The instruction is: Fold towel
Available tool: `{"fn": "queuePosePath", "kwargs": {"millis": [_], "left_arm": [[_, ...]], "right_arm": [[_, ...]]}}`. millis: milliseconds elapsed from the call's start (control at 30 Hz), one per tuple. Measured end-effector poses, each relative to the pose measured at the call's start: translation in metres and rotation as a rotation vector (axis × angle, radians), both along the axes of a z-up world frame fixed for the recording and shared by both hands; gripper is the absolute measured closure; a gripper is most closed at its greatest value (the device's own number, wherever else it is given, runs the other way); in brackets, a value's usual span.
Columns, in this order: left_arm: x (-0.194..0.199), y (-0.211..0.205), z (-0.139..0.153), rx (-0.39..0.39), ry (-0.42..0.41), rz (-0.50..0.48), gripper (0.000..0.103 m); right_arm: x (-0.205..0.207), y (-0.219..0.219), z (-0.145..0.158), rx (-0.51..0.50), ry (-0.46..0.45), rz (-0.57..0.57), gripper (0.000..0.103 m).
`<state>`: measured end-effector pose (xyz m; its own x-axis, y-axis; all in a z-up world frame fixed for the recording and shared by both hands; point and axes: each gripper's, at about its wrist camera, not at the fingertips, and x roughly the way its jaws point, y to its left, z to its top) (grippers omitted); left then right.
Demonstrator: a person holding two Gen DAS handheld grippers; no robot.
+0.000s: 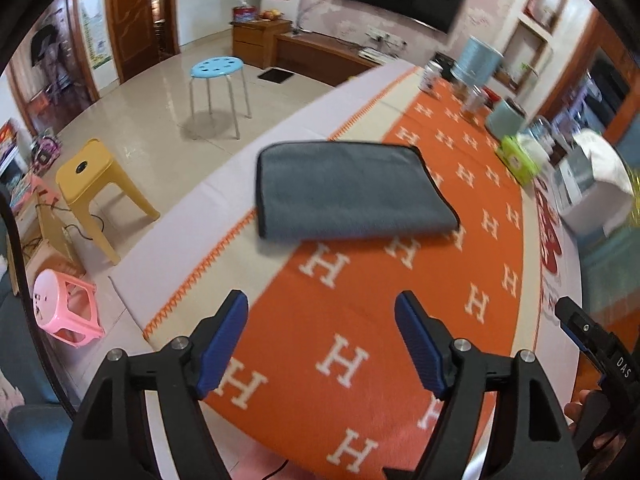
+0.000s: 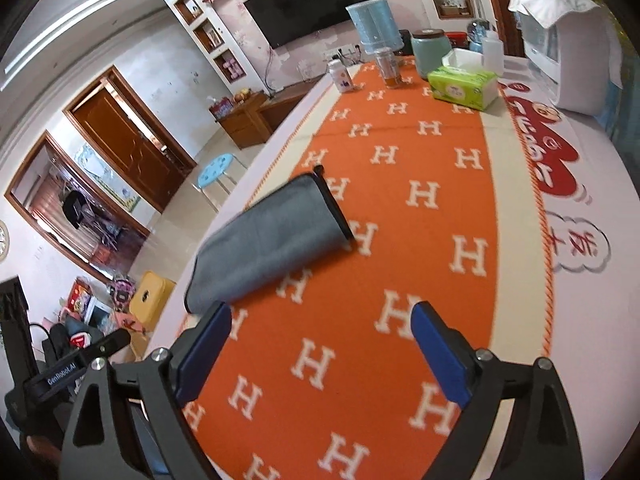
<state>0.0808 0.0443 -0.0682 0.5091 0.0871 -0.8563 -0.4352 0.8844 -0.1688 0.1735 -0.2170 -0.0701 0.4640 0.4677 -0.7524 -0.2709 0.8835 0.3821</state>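
Observation:
A grey towel (image 1: pixel 348 190) with a dark hem lies folded flat on the orange H-patterned tablecloth (image 1: pixel 360 320), near the table's left edge. It also shows in the right wrist view (image 2: pixel 268 244). My left gripper (image 1: pixel 322 316) is open and empty, above the cloth and short of the towel. My right gripper (image 2: pixel 322 324) is open and empty, just behind the towel's near end. The right gripper's body (image 1: pixel 600 348) shows at the right edge of the left wrist view. The left gripper's body (image 2: pixel 68 368) shows at the lower left of the right wrist view.
At the table's far end stand a green tissue pack (image 2: pixel 464 88), a glass jar (image 2: pixel 388 66), a teal canister (image 2: pixel 430 52), a blue cylinder (image 2: pixel 374 24) and a white appliance (image 2: pixel 568 48). Blue (image 1: pixel 216 68), yellow (image 1: pixel 86 172) and pink (image 1: pixel 64 304) stools stand on the floor left of the table.

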Motion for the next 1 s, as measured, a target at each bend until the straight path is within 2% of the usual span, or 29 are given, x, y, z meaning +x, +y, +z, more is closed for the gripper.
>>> {"fn": "queuePosePath", "kwargs": {"millis": [300, 500, 767, 1000], "left_arm": [[0.009, -0.043, 0.002, 0.004, 0.030, -0.184, 0.020], [0.019, -0.057, 0.007, -0.002, 0.018, -0.322, 0.016], [0.008, -0.041, 0.017, 0.021, 0.007, -0.448, 0.010], [-0.018, -0.028, 0.032, 0.042, -0.028, -0.558, 0.006]], "right_arm": [[-0.045, -0.029, -0.006, -0.051, 0.054, -0.060, 0.008], [-0.076, -0.037, -0.002, -0.103, 0.059, -0.158, 0.003], [-0.121, -0.021, 0.005, -0.130, 0.081, -0.294, 0.000], [-0.163, 0.005, 0.020, -0.122, 0.081, -0.400, 0.000]]}}
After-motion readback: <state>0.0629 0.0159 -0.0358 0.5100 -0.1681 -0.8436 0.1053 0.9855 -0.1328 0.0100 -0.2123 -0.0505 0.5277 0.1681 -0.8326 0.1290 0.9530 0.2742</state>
